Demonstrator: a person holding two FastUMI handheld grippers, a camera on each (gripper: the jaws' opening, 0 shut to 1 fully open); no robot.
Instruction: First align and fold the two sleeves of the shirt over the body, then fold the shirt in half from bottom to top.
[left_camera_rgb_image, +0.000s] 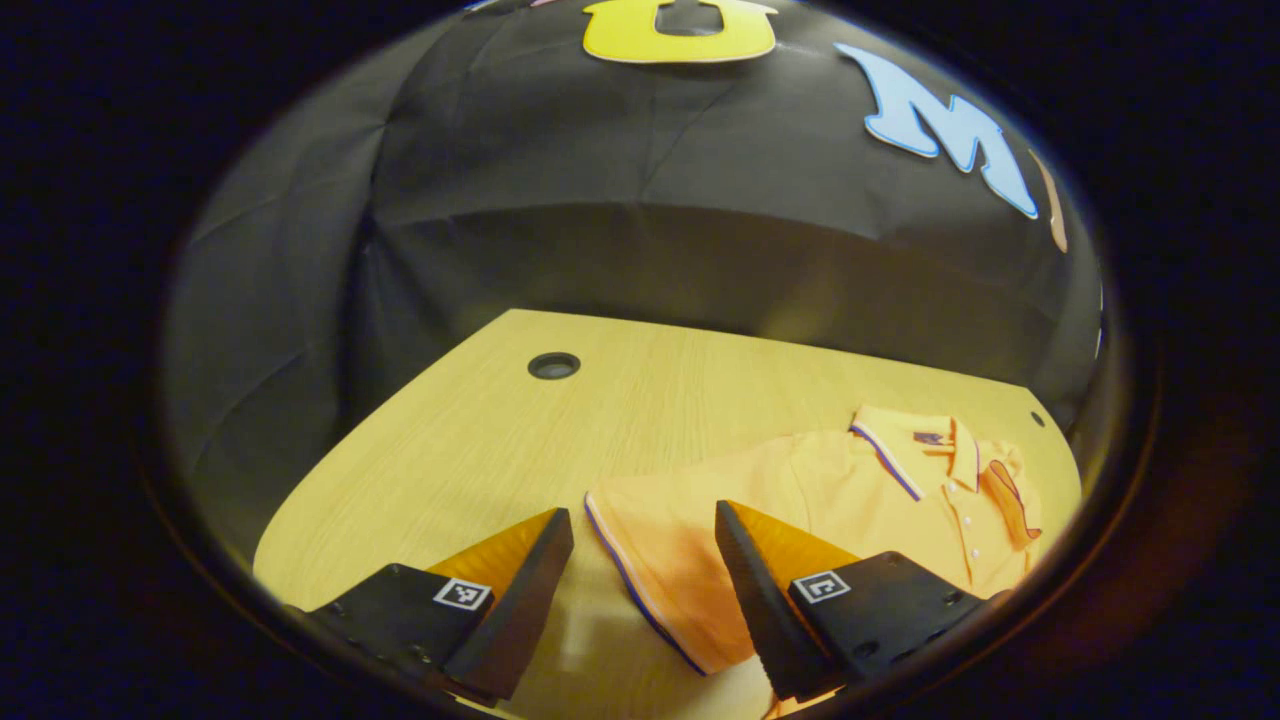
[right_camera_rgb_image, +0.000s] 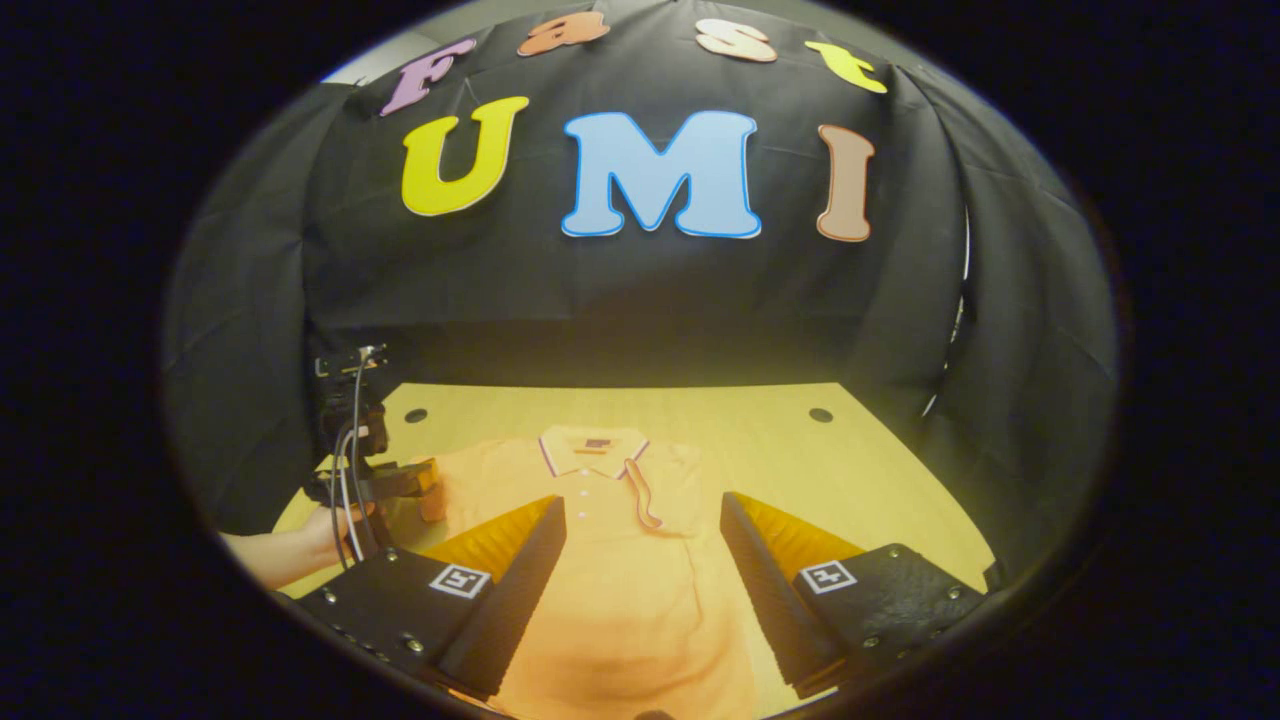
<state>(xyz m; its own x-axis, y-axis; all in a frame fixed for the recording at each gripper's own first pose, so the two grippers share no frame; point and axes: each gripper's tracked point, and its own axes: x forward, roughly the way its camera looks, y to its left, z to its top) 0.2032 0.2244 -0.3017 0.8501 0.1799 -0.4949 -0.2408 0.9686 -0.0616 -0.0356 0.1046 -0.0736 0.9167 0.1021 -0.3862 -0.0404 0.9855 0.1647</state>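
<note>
An orange polo shirt (left_camera_rgb_image: 880, 490) lies flat on the wooden table (left_camera_rgb_image: 450, 450), collar (left_camera_rgb_image: 915, 440) toward the far wall. Its left sleeve (left_camera_rgb_image: 650, 560), edged with a striped cuff, spreads out on the table, and my left gripper (left_camera_rgb_image: 640, 570) hangs open just above it, one finger on either side of the cuff. In the right gripper view the shirt (right_camera_rgb_image: 620, 590) runs toward me from its collar (right_camera_rgb_image: 590, 450), and my right gripper (right_camera_rgb_image: 640, 550) stands open over its lower body. A trimmed flap (right_camera_rgb_image: 640, 500) lies across the chest. The left gripper (right_camera_rgb_image: 395, 480) shows at the shirt's left shoulder.
A hand (right_camera_rgb_image: 300, 550) holds the left gripper, with cables running up from it. The table (right_camera_rgb_image: 880, 480) has round cable holes (left_camera_rgb_image: 553, 365) (right_camera_rgb_image: 820, 414) near its far edge. Black cloth walls close the booth behind and on both sides.
</note>
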